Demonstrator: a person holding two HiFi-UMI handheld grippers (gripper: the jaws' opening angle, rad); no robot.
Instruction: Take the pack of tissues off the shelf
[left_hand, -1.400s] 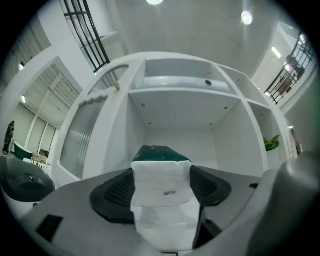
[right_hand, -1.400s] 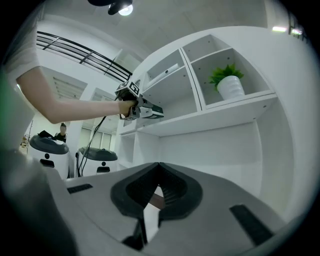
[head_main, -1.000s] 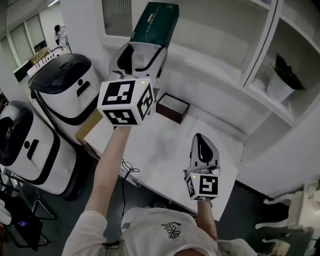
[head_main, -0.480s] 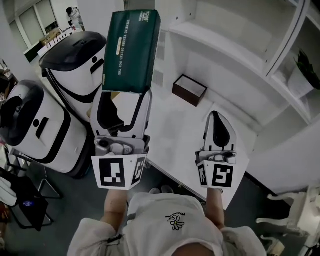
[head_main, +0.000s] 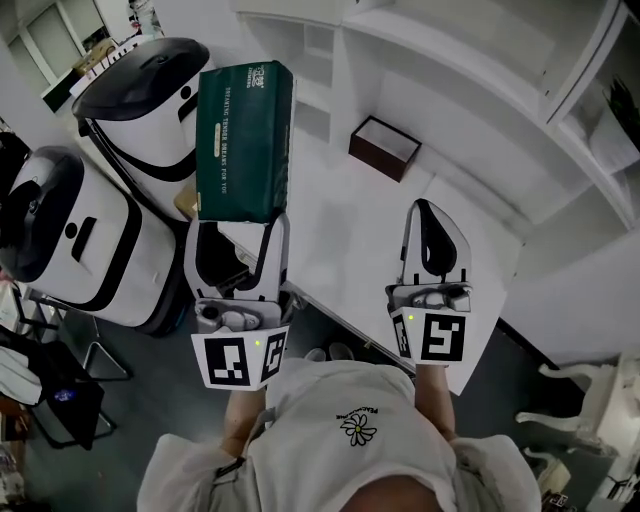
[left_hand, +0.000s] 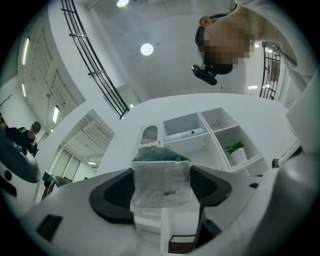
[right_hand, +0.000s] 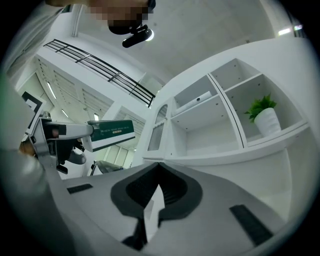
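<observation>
The pack of tissues (head_main: 245, 140) is a long dark green packet with pale print. It juts forward, off the shelf, with my left gripper (head_main: 239, 224) shut on its near end. In the left gripper view the pack's clear-wrapped end (left_hand: 160, 180) fills the gap between both dark pads (left_hand: 112, 195). My right gripper (head_main: 428, 208) is lower right over the white table (head_main: 340, 255), shut and holding nothing. The right gripper view shows its jaws (right_hand: 157, 170) meeting at the tip, with the held pack (right_hand: 111, 134) off to the left.
A small brown open box (head_main: 383, 148) lies on the table near the white shelf unit (head_main: 470, 90). A potted plant (right_hand: 264, 117) stands in a right-hand shelf bay. Two white-and-black rounded machines (head_main: 60, 240) (head_main: 140, 100) stand left of the table.
My left gripper has come down and back toward the body with the green pack, away from the shelf. The right gripper has shifted only slightly and stays shut.
</observation>
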